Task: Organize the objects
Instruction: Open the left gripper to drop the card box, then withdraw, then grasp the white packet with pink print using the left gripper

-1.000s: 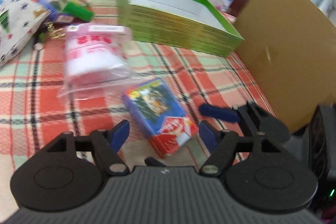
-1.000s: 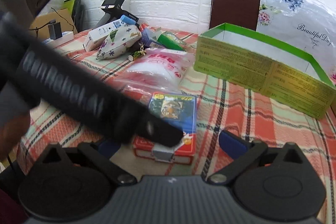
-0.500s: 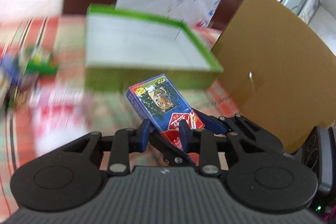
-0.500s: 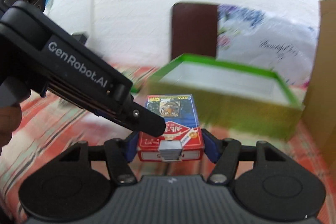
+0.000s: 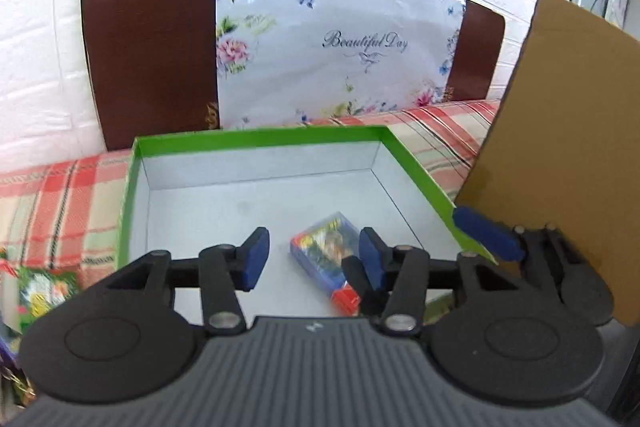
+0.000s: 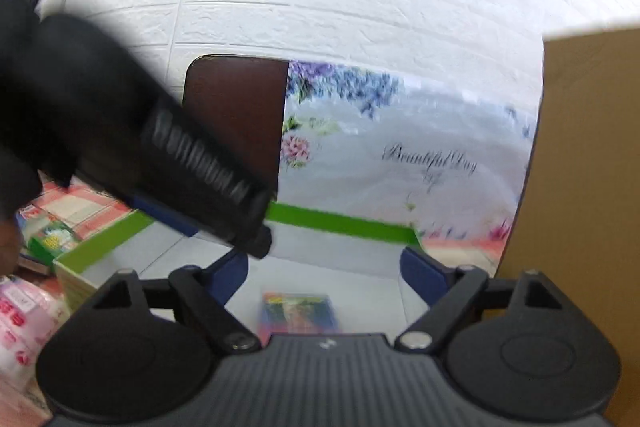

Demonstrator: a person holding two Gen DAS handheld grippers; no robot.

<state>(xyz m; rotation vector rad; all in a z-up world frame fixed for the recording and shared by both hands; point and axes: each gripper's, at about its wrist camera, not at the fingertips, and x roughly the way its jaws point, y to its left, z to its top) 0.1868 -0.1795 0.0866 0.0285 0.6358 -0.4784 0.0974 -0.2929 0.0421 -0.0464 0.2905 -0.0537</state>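
Both wrists overlook green box (image 5: 256,143) — close.

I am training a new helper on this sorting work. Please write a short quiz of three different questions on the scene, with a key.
1. True or false: the card pack lies inside the green box.
2. What stands at the right of the green box? A) a cardboard sheet B) a glass bottle C) a metal pot
3. Fill in: neither the left gripper nor the right gripper presses on the pack; both sets of jaws are ____.

Key: 1 true. 2 A. 3 opening, with the pack lying loose on the box floor below them.
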